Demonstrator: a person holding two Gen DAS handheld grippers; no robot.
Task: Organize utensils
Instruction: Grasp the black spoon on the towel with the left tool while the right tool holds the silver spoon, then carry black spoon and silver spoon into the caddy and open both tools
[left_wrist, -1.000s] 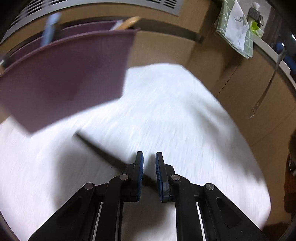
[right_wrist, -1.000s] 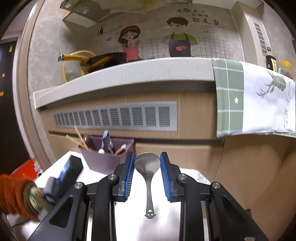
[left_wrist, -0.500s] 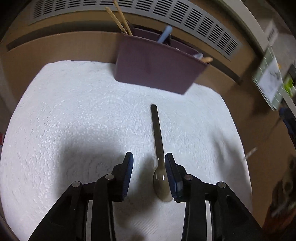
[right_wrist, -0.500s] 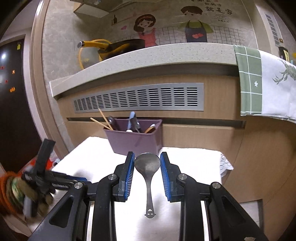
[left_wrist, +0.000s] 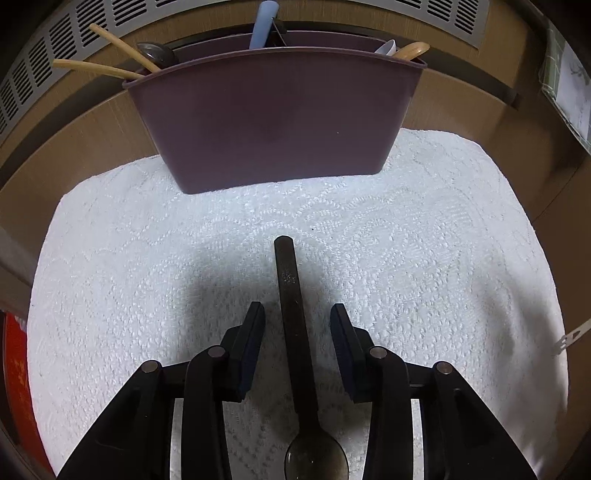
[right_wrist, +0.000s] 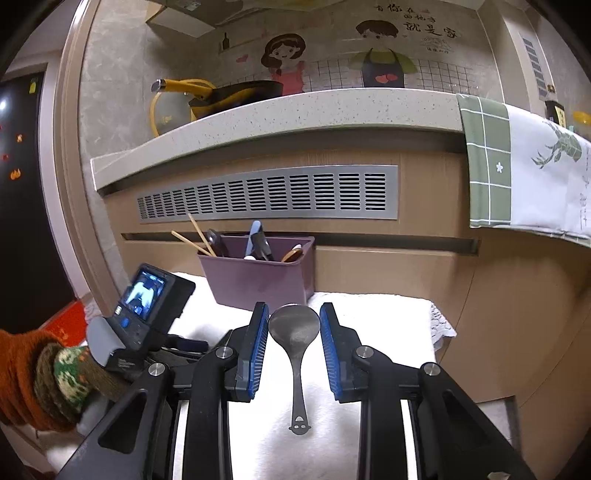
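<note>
A dark metal spoon (left_wrist: 295, 343) lies on the white cloth (left_wrist: 424, 258), handle pointing at the purple utensil holder (left_wrist: 277, 122). My left gripper (left_wrist: 297, 325) is open and straddles the spoon's handle, just above the cloth. My right gripper (right_wrist: 294, 328) is shut on a silver spoon (right_wrist: 295, 339), bowl pinched between the blue pads, handle hanging toward me. The holder also shows in the right wrist view (right_wrist: 258, 273), beyond the gripper. It holds wooden chopsticks (left_wrist: 107, 62), a blue handle (left_wrist: 262, 22) and other utensils.
The cloth covers a small table set against a wooden cabinet with a metal vent (right_wrist: 269, 194). A green-and-white towel (right_wrist: 517, 166) hangs from the counter at right. The left hand and its gripper body (right_wrist: 144, 314) sit at left in the right wrist view.
My left gripper swung from beside the holder to over the dark spoon, opened wider and now straddles its handle. My right gripper kept hold of the silver spoon and shifted slightly.
</note>
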